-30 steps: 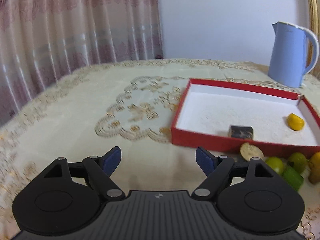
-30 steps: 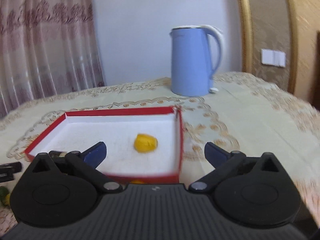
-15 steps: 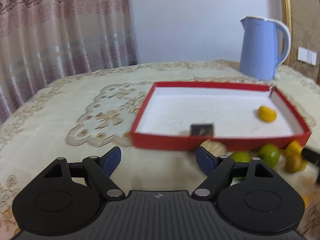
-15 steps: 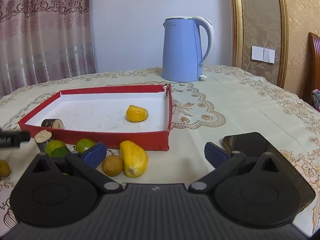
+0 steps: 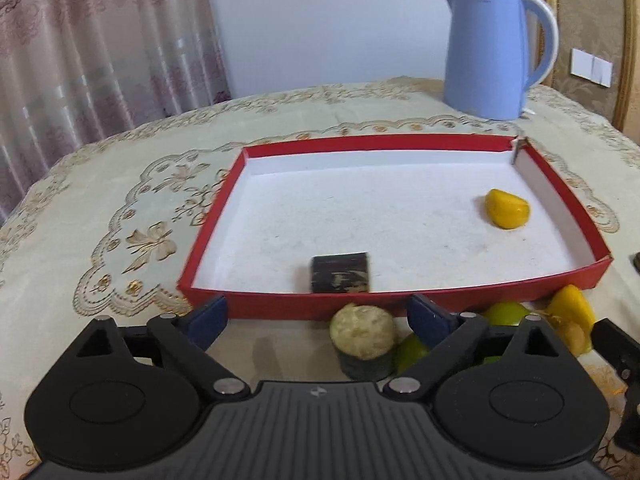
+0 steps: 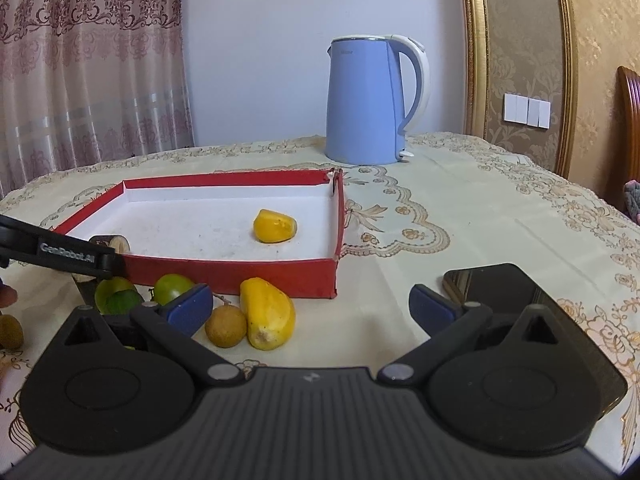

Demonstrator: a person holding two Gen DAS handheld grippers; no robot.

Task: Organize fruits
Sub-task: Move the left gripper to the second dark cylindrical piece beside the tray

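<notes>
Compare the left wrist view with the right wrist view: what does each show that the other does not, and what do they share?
Only the left wrist view shows the left tool, its jaws opening around the dark-skinned cut piece in front of the box, without touching it.

Only the right wrist view shows the right tool, open and empty, the dark phone, the small brown fruit beside the large yellow fruit, and the wall switches.

Both show the red box, the yellow piece and dark piece inside it, green fruits, the blue kettle and curtain.
</notes>
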